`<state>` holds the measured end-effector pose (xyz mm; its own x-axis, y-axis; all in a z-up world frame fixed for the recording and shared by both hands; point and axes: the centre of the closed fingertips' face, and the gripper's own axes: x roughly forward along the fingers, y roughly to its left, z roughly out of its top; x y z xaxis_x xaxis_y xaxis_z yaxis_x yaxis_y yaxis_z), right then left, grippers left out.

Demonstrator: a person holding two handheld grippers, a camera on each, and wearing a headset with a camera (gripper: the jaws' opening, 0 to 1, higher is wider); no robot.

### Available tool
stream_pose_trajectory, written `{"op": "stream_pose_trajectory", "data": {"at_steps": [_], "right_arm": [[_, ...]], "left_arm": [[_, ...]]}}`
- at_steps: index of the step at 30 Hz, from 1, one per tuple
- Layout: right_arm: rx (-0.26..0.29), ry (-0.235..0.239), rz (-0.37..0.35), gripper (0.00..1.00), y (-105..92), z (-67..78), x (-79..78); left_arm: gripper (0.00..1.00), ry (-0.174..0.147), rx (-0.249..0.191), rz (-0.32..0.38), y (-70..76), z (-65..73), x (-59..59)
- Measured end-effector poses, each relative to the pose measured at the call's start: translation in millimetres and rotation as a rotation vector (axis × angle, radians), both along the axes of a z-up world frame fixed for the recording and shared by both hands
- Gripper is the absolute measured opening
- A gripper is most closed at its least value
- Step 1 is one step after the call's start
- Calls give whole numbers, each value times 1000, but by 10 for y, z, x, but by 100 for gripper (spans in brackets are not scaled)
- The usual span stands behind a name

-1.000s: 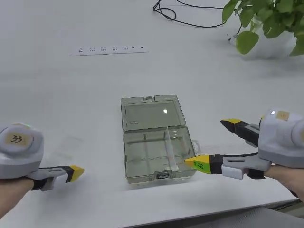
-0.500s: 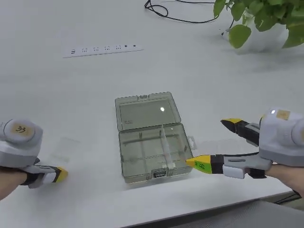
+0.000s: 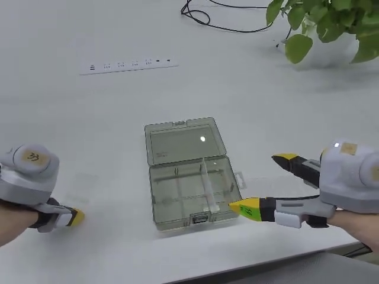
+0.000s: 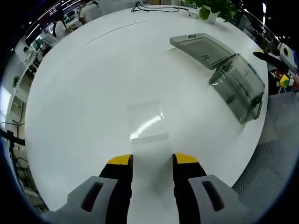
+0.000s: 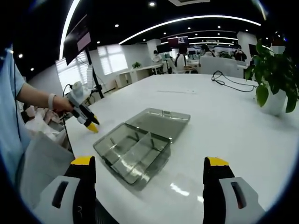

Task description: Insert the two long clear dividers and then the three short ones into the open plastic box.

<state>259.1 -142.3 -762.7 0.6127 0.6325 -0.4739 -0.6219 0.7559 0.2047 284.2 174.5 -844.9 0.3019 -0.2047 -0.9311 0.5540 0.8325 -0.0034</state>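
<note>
The open smoky-clear plastic box [image 3: 177, 195] lies mid-table with its lid [image 3: 185, 139] flat behind it. One long clear divider [image 3: 208, 184] stands inside the box, right of centre. My right gripper [image 3: 263, 183] is open at the box's right side and holds nothing. It faces the box [image 5: 133, 149] in the right gripper view. My left gripper [image 3: 74, 218] hovers well left of the box, near the front edge. Its jaws [image 4: 153, 160] are open, pointing at flat clear divider pieces [image 4: 147, 122] on the table just ahead.
A white power strip [image 3: 129, 64] lies far back on the table. A black cable [image 3: 201, 13] and a potted plant [image 3: 331, 26] sit at the back right. The table's front edge [image 3: 237, 269] runs close under both grippers. More of the room and people show behind.
My left gripper has drawn back to the left, away from the box. The right gripper has stayed open beside the box, and the head camera has shifted slightly.
</note>
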Motion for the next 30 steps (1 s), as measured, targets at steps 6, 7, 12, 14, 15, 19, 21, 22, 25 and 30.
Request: {"op": "stream_pose_trajectory", "data": {"at_steps": [6,7,12,14,15,19,21,22,25,30], "right_arm": [[2,2,7,95,17,8,-4],[2,3,8,95,20,6,-6],[-5,14,15,95,14,-26,-8],[0,17,14,95,17,-23,-6],[1,17,15,94,17,-24,-4],[-1,19,20,94,29,-30,6],[-1,18,21,94,38,-32,12],[-7,20,24,94,43,-41,13],[-12,21,31,94,62,-47,10],[-13,27,38,94,101,-50,-10]], "left_arm": [[31,13,-3,3,8,10,-2],[31,14,-11,13,15,21,1],[30,10,-12,14,17,12,-5],[30,8,-13,16,16,10,-5],[30,7,-15,17,18,10,-6],[30,-1,-26,22,27,8,-5],[30,-8,-34,24,28,8,-12],[30,-11,-36,28,33,6,-11],[30,-17,-44,33,37,9,-16],[30,-19,-69,50,40,8,-31]]}}
